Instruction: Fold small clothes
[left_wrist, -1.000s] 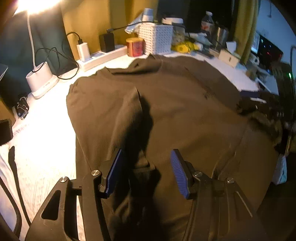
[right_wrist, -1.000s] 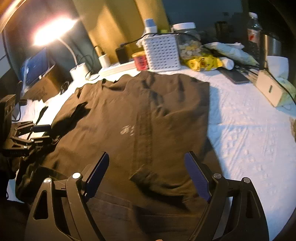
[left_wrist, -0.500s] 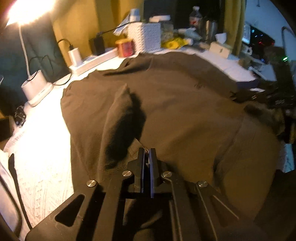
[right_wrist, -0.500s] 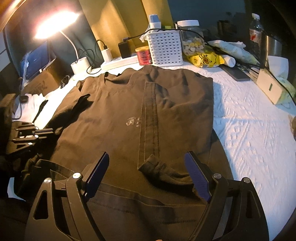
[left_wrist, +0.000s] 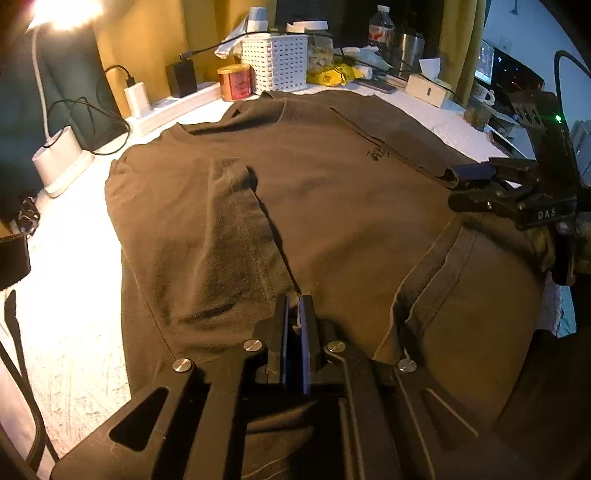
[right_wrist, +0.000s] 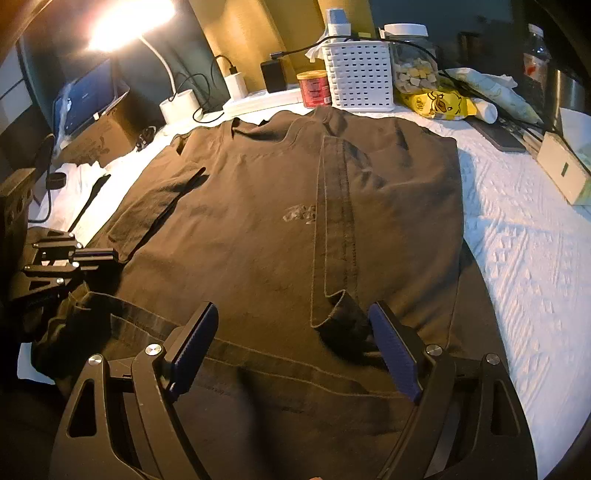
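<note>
A dark brown T-shirt (left_wrist: 332, 206) lies spread on the white textured cover (right_wrist: 524, 258), both sides folded inward. In the left wrist view my left gripper (left_wrist: 294, 306) is shut, pinching the near end of the shirt's folded left flap, with a scrap of white showing between the pads. The right wrist view shows it (right_wrist: 110, 254) at the shirt's left edge. My right gripper (right_wrist: 291, 308) stands open low over the shirt's near right part. The bunched end of the folded right flap (right_wrist: 343, 317) lies beside its right finger (right_wrist: 391, 339), and the pads do not press on it. It also appears at the right of the left wrist view (left_wrist: 461, 188).
Along the back stand a lit desk lamp (right_wrist: 177, 103), a power strip with chargers (left_wrist: 173, 107), a red tin (right_wrist: 314, 88), a white basket (right_wrist: 358, 77), a jar (right_wrist: 410, 62), a yellow packet (right_wrist: 436, 103). A tissue box (right_wrist: 565, 170) sits far right, a cardboard box (right_wrist: 92, 140) far left.
My left gripper's jaws went from wide open to shut on the shirt's flap. The shirt now lies flatter and smoother. The right gripper stayed open in about the same place.
</note>
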